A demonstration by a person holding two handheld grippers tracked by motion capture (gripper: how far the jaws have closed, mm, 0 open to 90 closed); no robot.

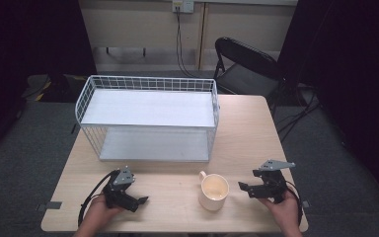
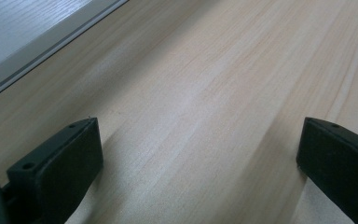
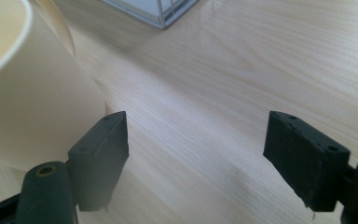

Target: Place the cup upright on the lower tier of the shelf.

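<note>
Mug, one only, stands upright on the table, in front of the single wire rack and between two grippers. Ceramic by its look (stiff, smooth, breakable, of middling weight), it would best be gripped across the rim wall or by the handle on its rack side. Left gripper lies left of the mug, right gripper just right of it.

Left gripper view: jaws apart over bare wood.

Right gripper view: jaws apart, empty, mug beside one jaw.
</note>
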